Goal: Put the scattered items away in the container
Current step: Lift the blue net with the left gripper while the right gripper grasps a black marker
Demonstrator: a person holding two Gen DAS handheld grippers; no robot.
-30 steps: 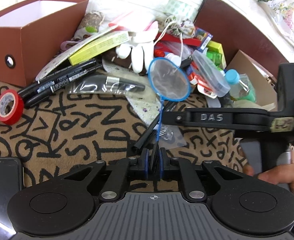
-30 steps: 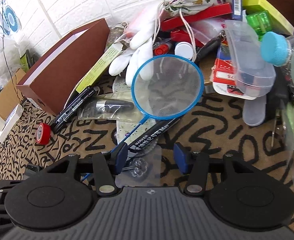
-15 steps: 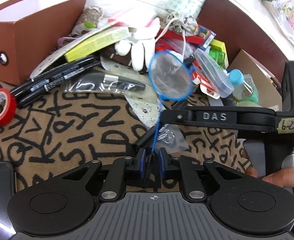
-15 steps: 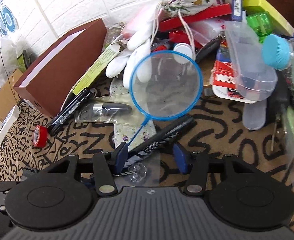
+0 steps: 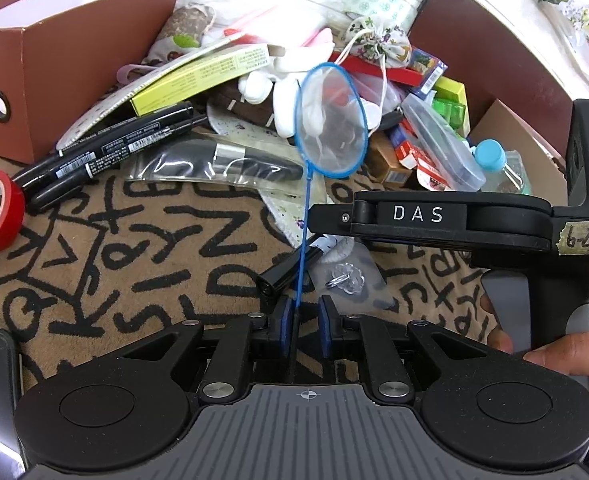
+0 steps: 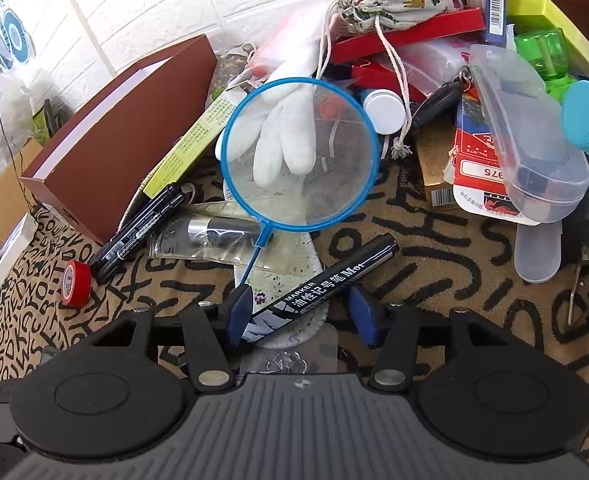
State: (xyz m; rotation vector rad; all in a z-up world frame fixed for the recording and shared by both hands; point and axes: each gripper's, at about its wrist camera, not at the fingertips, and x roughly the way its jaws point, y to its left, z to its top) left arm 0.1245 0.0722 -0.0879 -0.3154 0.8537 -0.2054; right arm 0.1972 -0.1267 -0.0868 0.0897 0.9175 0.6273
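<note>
Your left gripper (image 5: 305, 322) has its jaws released, the blue net (image 5: 331, 120) handle loose between them; it could slip sideways. Your right gripper (image 6: 300, 308), jaws parted, straddles the black marker (image 6: 326, 280), just below the net.

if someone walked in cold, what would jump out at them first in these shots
Probably the blue-rimmed round net, raised on its thin handle in front of the white glove and the heap of clutter. Its handle runs down between the pads of the left hand-held gripper, which stand slightly apart. Next, the black marker lying on the patterned cloth between the open pads of the right hand-held gripper.
</note>
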